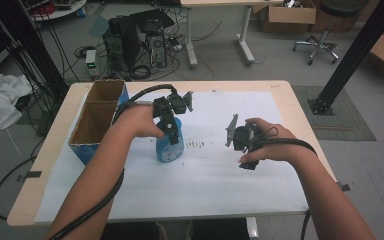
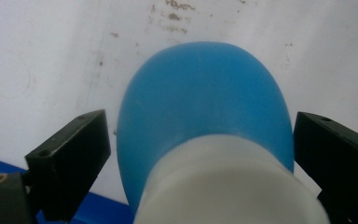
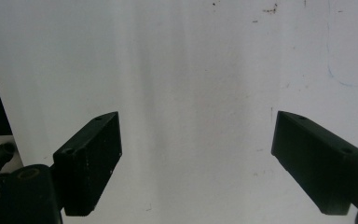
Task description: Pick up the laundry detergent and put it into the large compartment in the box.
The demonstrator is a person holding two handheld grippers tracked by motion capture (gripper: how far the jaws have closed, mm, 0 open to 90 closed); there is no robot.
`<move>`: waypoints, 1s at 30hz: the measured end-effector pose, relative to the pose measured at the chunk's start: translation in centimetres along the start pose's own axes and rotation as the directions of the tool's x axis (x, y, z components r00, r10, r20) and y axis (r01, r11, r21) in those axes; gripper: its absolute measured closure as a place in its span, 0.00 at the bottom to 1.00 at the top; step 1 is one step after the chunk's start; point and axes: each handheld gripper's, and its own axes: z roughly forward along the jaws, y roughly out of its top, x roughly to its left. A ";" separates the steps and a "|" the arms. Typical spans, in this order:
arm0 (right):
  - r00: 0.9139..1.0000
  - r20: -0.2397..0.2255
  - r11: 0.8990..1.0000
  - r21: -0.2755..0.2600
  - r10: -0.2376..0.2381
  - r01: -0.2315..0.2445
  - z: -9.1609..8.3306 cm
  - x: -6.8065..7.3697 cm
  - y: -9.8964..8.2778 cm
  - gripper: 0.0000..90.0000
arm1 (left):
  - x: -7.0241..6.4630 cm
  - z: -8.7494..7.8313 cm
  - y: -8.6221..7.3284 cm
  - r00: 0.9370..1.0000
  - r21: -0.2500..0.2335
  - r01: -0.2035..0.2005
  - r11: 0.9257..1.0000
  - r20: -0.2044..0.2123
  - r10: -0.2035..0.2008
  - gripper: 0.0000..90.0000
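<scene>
Left tongs (image 2: 200, 140) coming straight down over the blue bottle (image 1: 170, 142), jaws spread either side of its shoulder with thin gaps, probably not pressing yet though hard to be sure from this angle. Bottle standing upright on the white sheet (image 1: 220, 175) mid-bench, cardboard box (image 1: 96, 125) close by on its left. Right tongs (image 1: 241, 140) hovering spread and empty, well apart, with open room around.

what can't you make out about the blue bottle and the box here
- Blue bottle label: too small to read in the high view.
- Bottle's base: hidden by its own body and white neck in the left gripper view.
- Cardboard box: the inside bottom is hidden by its walls in the high view.
</scene>
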 end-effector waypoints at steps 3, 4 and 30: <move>1.000 0.000 1.000 -0.002 0.001 -0.001 0.0 0.0 0.0 0.18 | 0.0 -0.1 0.0 1.000 0.004 -0.001 1.000 0.004 0.001 0.11; 1.000 0.001 1.000 -0.003 0.000 0.000 0.0 0.0 0.0 0.18 | 0.0 -0.1 0.0 1.000 -0.001 0.001 1.000 0.003 -0.001 0.12; 1.000 -0.001 1.000 -0.004 0.005 -0.005 0.4 0.0 -0.1 0.18 | -0.2 0.2 0.1 1.000 0.000 0.011 1.000 -0.018 -0.011 0.30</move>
